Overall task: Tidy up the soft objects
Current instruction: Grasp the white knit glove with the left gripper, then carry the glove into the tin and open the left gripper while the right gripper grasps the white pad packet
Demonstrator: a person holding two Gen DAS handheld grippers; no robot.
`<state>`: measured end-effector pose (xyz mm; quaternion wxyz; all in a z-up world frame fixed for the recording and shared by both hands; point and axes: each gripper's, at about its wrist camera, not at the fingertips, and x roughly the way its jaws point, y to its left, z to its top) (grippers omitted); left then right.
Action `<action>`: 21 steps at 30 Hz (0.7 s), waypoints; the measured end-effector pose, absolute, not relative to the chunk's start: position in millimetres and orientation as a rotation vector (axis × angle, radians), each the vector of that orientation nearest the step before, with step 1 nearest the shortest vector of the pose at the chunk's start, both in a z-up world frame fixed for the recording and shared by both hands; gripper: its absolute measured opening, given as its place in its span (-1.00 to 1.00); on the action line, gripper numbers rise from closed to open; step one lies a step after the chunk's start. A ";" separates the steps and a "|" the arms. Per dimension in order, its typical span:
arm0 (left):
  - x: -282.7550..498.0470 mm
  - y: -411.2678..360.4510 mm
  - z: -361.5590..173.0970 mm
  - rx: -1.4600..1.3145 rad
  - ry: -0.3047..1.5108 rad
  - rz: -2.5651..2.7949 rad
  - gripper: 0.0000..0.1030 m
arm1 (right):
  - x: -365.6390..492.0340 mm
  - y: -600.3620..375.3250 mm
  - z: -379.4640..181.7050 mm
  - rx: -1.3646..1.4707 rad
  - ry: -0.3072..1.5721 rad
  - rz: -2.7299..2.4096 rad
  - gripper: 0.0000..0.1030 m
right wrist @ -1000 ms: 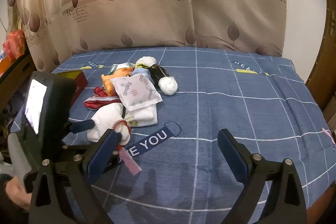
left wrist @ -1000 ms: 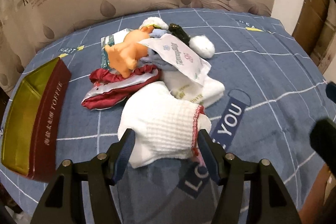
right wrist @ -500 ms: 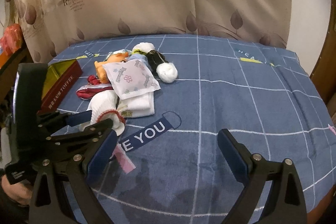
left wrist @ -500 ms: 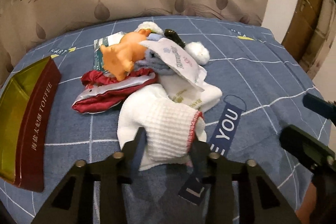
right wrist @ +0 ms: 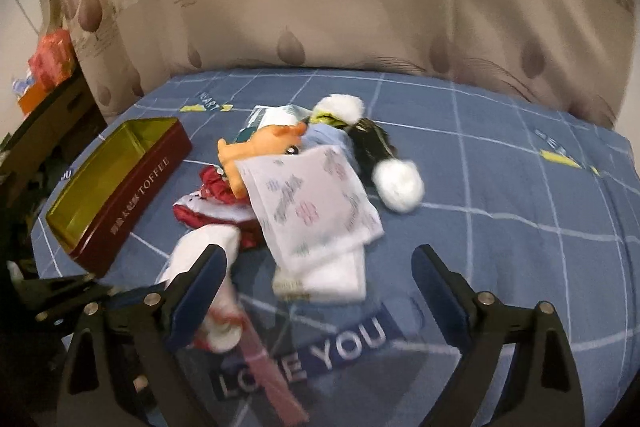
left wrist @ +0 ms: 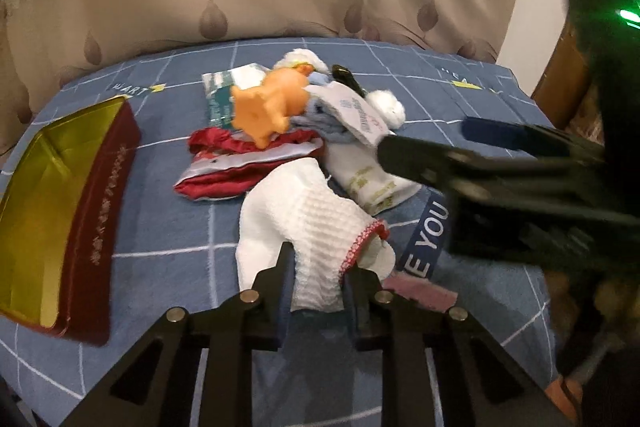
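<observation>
Sock point(left wrist: 316, 227), white, lies at the pile's 6 o'clock on the bed point(left wrist: 168, 227), pinched by the left tool point(left wrist: 320, 267) for lifting toward the tin point(left wrist: 60, 211) at 9 o'clock; right tool point(right wrist: 320, 267) hangs spread.

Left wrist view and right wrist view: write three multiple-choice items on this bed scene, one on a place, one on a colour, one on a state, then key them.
1. Where is the toffee tin relative to the pile of soft things?
A. left of it
B. on top of it
C. right of it

2. What colour is the plush toy?
A. green
B. orange
C. purple

3. How is the left claw?
A. wide open above bare bedspread
C. out of view
B. shut on the white sock

Key: 1 A, the tin lies left of the pile in both views. 2 B, the toy is plainly orange. 3 B, its fingers pinch the sock's ribbed cuff.
</observation>
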<state>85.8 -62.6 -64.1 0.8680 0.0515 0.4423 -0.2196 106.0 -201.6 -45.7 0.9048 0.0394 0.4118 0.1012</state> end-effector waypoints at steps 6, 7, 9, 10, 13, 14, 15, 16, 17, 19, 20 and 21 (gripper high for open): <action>77.1 -46.5 -52.4 0.104 0.913 -0.444 -0.58 | 140.0 -193.0 -60.6 0.065 0.870 0.249 0.59; 76.5 -43.4 -50.0 0.100 0.913 -0.444 -0.58 | 143.0 -192.6 -62.9 0.069 0.878 0.252 0.54; 77.3 -38.5 -47.0 0.085 0.920 -0.447 -0.58 | 147.9 -190.7 -67.4 0.072 0.883 0.253 0.33; 78.4 -34.3 -44.8 0.070 0.925 -0.449 -0.58 | 149.1 -190.4 -69.7 0.075 0.887 0.258 0.28; 80.2 -24.6 -39.2 0.060 0.920 -0.431 -0.58 | 149.6 -194.0 -74.5 0.101 0.888 0.263 0.12; 80.5 -22.2 -37.7 0.059 0.916 -0.424 -0.58 | 148.6 -195.2 -75.2 0.106 0.881 0.263 0.05; 80.6 -19.3 -36.1 0.061 0.912 -0.413 -0.58 | 147.6 -197.1 -75.9 0.108 0.879 0.264 -0.03; 81.8 -15.4 -34.5 0.063 0.910 -0.398 -0.58 | 147.2 -198.6 -76.0 0.110 0.877 0.265 -0.07; 82.9 -12.5 -32.8 0.063 0.910 -0.388 -0.58 | 146.6 -200.9 -76.1 0.118 0.873 0.268 -0.14; 87.1 -5.8 -30.9 0.058 0.913 -0.365 -0.58 | 146.6 -207.0 -76.8 0.147 0.869 0.275 -0.25; 88.4 -2.2 -29.7 0.052 0.913 -0.359 -0.58 | 146.5 -210.4 -77.5 0.164 0.869 0.279 -0.31; 90.0 1.7 -28.3 0.046 0.910 -0.348 -0.58 | 145.6 -213.9 -78.0 0.182 0.865 0.284 -0.38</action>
